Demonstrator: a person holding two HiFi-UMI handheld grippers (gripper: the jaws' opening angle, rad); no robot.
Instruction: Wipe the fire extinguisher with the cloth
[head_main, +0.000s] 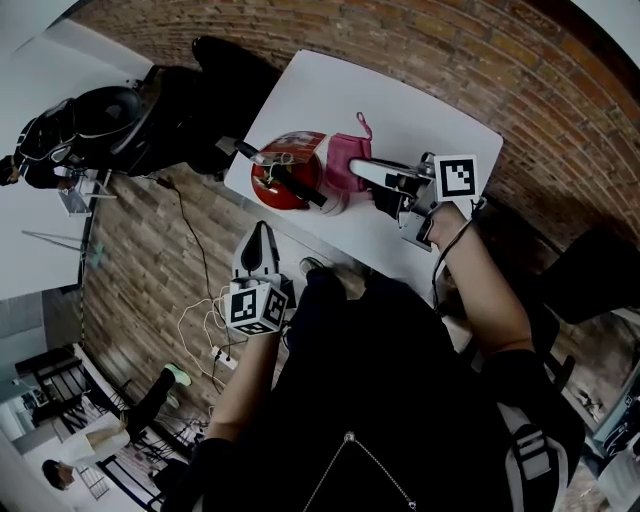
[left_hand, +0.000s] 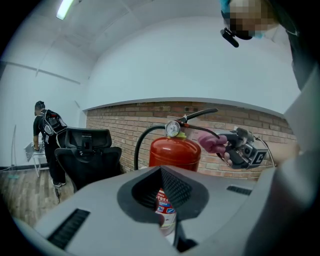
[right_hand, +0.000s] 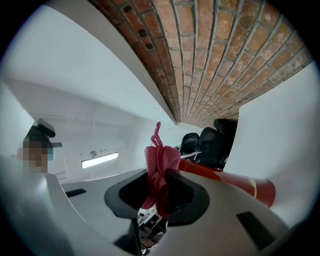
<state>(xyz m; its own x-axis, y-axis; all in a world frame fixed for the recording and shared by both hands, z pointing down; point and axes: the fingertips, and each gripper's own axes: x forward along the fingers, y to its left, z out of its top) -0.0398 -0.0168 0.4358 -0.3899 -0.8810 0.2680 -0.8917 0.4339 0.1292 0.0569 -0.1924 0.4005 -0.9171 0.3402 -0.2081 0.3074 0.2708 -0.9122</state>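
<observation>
Beside the fire extinguisher (head_main: 290, 172), the right tool (head_main: 354, 169) grips the pink cloth (head_main: 344, 153).

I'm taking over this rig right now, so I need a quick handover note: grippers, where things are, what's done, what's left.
Left gripper: shut and empty, held off the near edge of the white table, pointing at the fire extinguisher.
Right gripper: shut on the pink cloth.
The extinguisher stands upright on the table. The cloth is up by its handle; contact unclear.
Done: cloth gripped and at the extinguisher.
Left: wipe the red body. I can't tell how much is already wiped.
</observation>
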